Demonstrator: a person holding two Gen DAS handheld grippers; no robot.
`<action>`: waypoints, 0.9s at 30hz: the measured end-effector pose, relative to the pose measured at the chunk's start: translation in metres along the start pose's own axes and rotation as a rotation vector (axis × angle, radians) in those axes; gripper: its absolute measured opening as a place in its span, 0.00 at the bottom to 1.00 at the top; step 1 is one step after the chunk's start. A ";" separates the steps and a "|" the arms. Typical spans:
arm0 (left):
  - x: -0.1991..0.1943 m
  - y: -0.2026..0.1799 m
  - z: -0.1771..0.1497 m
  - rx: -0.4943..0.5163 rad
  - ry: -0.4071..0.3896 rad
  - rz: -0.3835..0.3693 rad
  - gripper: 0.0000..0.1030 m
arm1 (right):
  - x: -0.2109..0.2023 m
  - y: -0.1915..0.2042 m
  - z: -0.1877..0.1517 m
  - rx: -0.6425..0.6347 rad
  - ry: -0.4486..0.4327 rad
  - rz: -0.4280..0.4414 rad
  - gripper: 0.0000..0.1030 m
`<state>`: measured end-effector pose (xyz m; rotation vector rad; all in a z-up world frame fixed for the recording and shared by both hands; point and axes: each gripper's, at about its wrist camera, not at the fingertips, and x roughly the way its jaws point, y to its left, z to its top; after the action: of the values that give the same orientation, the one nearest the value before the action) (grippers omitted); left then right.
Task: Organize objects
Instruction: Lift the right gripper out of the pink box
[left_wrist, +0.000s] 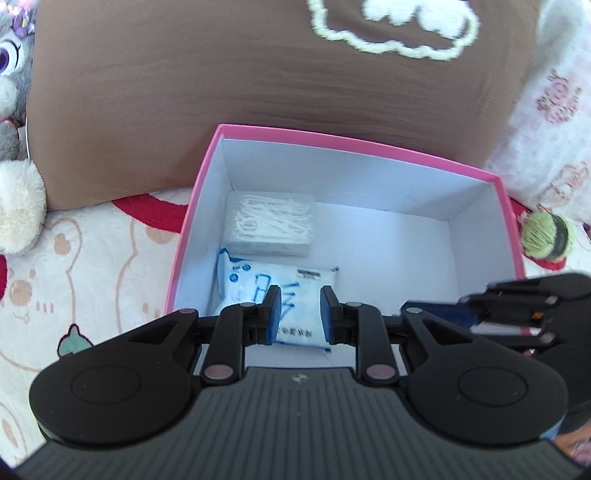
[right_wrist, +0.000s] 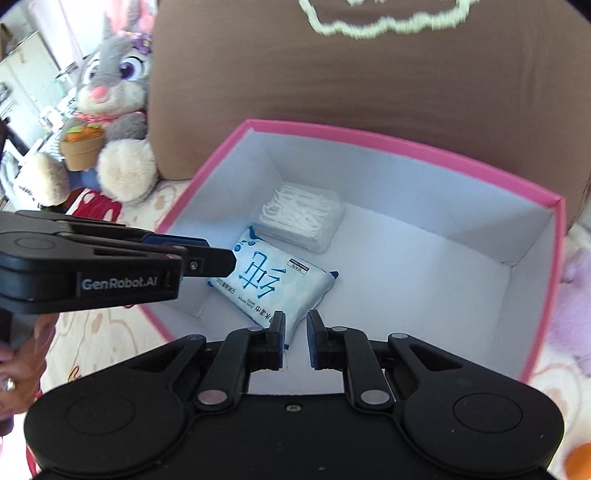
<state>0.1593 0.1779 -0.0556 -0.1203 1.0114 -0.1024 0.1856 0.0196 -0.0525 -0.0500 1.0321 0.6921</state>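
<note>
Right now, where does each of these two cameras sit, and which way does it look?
Left wrist view: sits on the left gripper, looking down past its own fingers into the pink cardboard box with white inside; the right gripper pokes in from the right.
Right wrist view: sits on the right gripper, looking down into the same box; the left gripper and a hand show at left.
Shared: the box, blue-and-white wet-wipes pack, clear packet of white floss picks, brown cushion.
</note>
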 end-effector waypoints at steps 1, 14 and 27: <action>-0.005 -0.003 -0.002 0.006 0.001 -0.002 0.21 | -0.008 0.000 -0.001 -0.009 -0.006 0.004 0.16; -0.089 -0.044 -0.018 0.097 0.013 -0.102 0.21 | -0.106 0.013 -0.023 -0.105 -0.079 0.027 0.24; -0.130 -0.085 -0.039 0.145 0.068 -0.187 0.21 | -0.199 0.031 -0.046 -0.209 -0.105 0.009 0.31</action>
<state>0.0551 0.1106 0.0452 -0.0789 1.0555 -0.3514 0.0695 -0.0724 0.0909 -0.1889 0.8576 0.8003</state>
